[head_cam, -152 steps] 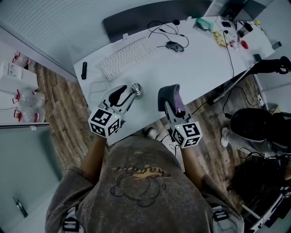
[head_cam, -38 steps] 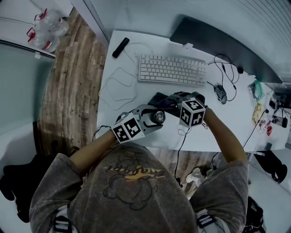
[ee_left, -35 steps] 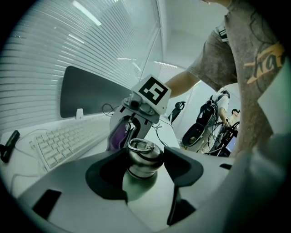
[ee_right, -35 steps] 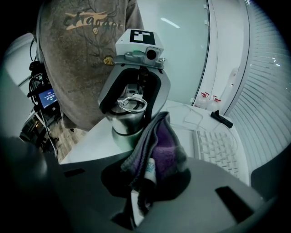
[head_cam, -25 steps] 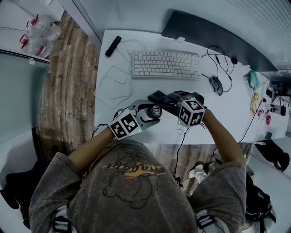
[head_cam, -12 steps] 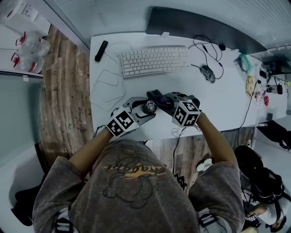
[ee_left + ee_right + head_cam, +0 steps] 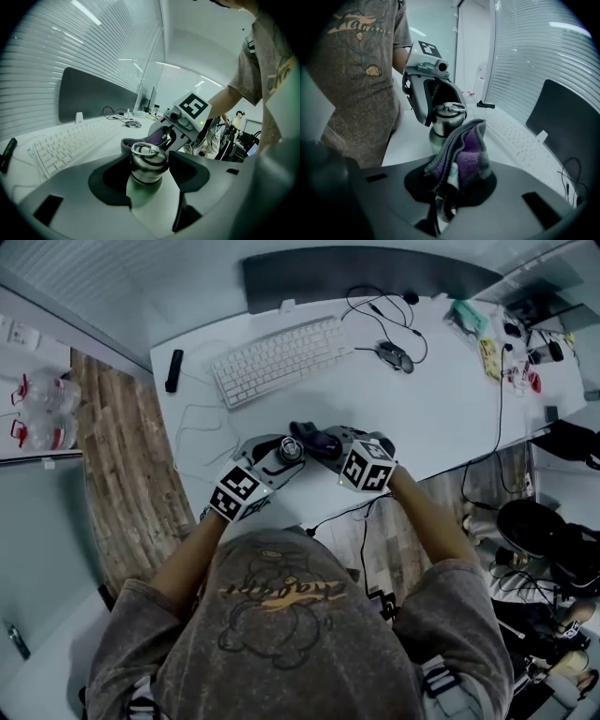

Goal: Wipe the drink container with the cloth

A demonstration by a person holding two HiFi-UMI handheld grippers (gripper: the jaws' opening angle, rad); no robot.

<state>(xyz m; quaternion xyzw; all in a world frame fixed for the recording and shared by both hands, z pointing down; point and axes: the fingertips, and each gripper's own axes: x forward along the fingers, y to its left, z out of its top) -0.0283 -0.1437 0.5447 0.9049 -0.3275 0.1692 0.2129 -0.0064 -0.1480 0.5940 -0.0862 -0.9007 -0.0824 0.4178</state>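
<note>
A small steel drink bottle with a ring lid is clamped upright between the jaws of my left gripper, seen in the head view as the bottle near the desk's front edge. My right gripper is shut on a folded grey and purple cloth. In the head view the cloth lies right beside the bottle's lid, touching or nearly so. From the right gripper view the bottle stands just beyond the cloth's tip, with the left gripper wrapped round it.
A white keyboard lies behind the grippers on the white desk. A mouse with cables sits further right, a dark remote at the far left. A black monitor lines the back edge. Wooden floor lies left of the desk.
Both grippers stay close together over the front of the desk, bottle and cloth still held. The head camera has swung, so the desk now appears turned the other way.
</note>
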